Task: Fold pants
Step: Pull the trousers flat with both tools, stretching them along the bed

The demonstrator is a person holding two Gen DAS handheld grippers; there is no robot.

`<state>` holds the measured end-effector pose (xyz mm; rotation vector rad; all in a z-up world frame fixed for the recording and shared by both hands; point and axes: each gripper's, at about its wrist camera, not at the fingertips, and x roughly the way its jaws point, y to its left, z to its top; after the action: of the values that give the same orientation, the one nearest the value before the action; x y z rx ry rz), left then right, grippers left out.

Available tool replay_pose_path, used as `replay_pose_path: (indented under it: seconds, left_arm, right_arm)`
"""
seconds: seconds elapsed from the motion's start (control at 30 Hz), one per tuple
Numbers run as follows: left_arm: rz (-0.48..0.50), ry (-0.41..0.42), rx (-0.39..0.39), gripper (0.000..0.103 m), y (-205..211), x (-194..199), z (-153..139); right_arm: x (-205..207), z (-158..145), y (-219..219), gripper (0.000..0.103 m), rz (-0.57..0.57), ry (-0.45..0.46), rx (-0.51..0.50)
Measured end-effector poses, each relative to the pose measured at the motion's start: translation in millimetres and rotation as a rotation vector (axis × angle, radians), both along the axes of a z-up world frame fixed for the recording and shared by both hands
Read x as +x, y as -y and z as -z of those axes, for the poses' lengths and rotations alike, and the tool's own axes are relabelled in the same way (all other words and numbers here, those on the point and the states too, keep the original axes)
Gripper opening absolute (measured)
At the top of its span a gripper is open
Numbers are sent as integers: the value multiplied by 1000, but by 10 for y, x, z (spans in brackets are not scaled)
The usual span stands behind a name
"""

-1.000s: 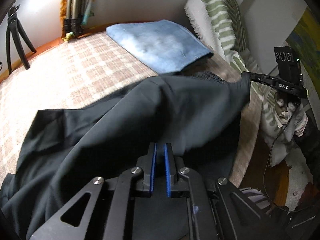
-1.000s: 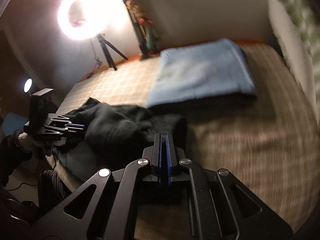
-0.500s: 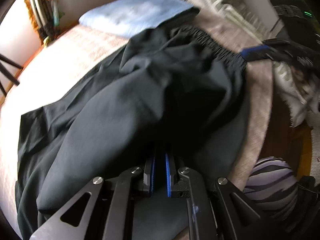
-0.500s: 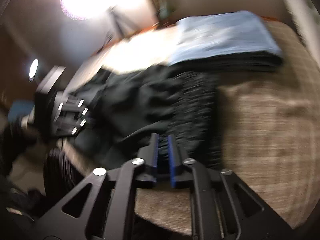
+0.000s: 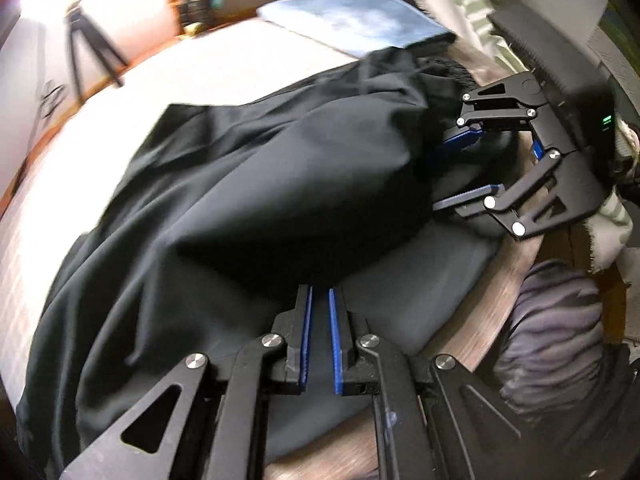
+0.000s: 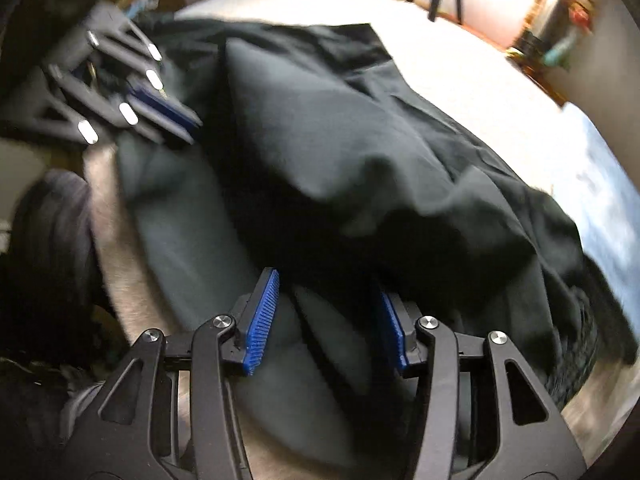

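Black pants [image 5: 256, 184] heaped on a bed [image 5: 120, 92], a gripper at each side of the near edge.

The left gripper [image 5: 319, 300] has its fingers [image 5: 306, 320] drawn close together on a fold of the pants. The right gripper [image 6: 326, 316], toward the waistband end, has just been opening its blue-padded fingers [image 6: 262, 316], which stand apart with cloth lying loose between them. A folded blue towel [image 5: 352, 20] lies beyond the pants, its near edge touching them.
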<state>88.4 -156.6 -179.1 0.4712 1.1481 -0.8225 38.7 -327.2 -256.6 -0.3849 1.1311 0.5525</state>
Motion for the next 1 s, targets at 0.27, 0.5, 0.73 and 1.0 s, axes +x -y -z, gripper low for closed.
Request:
replay_pose_path:
  seconds: [0.27,0.5,0.73,1.0]
  left_arm:
    - [-97,30,-7,6,-620,133,-43]
    - [-55,26,2,6,-651,-7,32]
    - [2,47,93,6,-471,-25,235]
    - [44,88,154,12,-381,-18,283]
  right_arm:
    - [64,-47,-71,7,-8,21,-94]
    - [-35,-244,1,6,13,-2,-18]
    - [-116,-261,42,6,27,-9,-14]
    - [-4,-195,111,6,46,-26,-1]
